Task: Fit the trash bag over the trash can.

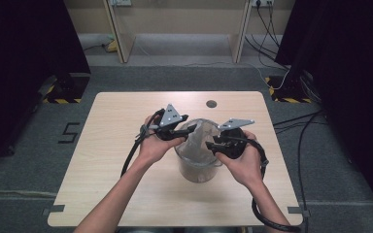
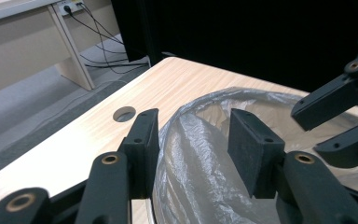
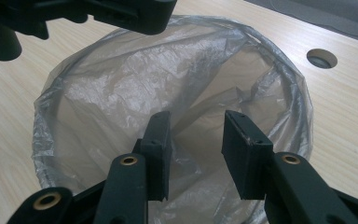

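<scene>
A clear round bin (image 1: pixel 199 170) stands in the middle of the wooden table (image 1: pixel 121 145), lined with a thin translucent plastic bag (image 1: pixel 200 141) whose edge is folded over the rim. My left gripper (image 1: pixel 187 130) sits at the bin's left rim. In the left gripper view its jaws (image 2: pixel 193 140) straddle the bag-covered rim (image 2: pixel 168 135) with a gap, open. My right gripper (image 1: pixel 212 143) is at the right rim. In the right gripper view it (image 3: pixel 196 144) stands open above crumpled bag film (image 3: pixel 135 88) inside the bin, and the pads do not press on it.
A round cable hole (image 1: pixel 211 104) lies in the tabletop behind the bin. Cables trail from both grippers off the table's near edge. Beyond the table are grey carpet, a light wooden desk frame (image 1: pixel 179 29) and dark curtains at both sides.
</scene>
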Demonstrator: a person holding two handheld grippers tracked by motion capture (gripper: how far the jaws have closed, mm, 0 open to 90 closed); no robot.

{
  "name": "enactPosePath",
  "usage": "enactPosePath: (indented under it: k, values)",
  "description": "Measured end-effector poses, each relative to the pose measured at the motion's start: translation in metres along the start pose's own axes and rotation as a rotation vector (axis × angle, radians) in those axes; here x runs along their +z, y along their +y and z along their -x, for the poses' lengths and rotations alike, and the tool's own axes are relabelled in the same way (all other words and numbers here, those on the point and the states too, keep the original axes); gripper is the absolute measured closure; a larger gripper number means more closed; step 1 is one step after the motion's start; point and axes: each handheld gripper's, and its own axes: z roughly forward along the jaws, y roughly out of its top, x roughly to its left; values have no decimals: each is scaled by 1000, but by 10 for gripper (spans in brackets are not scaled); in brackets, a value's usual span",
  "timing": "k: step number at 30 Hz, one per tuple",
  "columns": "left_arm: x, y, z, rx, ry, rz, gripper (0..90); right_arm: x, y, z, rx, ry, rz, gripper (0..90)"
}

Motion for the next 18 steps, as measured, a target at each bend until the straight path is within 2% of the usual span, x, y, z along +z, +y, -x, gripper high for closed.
enactPosePath:
  k: [1, 3, 5, 6, 7, 10, 12, 15, 18]
  values:
    - [-1, -2, -4, -27, 3, -4, 623, -1, 0, 0, -1, 0, 0, 618]
    - [-2, -5, -14, -74, 8, -18, 671, -2, 0, 2, 0, -3, 1, 616]
    - [-2, -8, -23, -119, -21, -28, 693, -3, -1, 3, -1, -3, 1, 615]
    - [-1, -9, -26, -144, -50, -29, 694, -3, -1, 3, 0, -3, 1, 615]
    - [-1, -10, -28, -152, -68, -28, 698, -2, -1, 3, 0, -1, 2, 614]
    - [0, -10, -26, -137, -86, -45, 705, -2, -1, 3, 7, 1, 2, 613]
    - [3, -11, -25, -115, -83, -77, 707, -1, -2, 3, 9, 0, -1, 612]
    - [6, -13, -24, -129, -100, -96, 723, -1, -2, 2, 10, 2, -2, 611]
    - [7, -14, -27, -146, -101, -103, 812, -1, -2, 3, 12, 2, -2, 611]
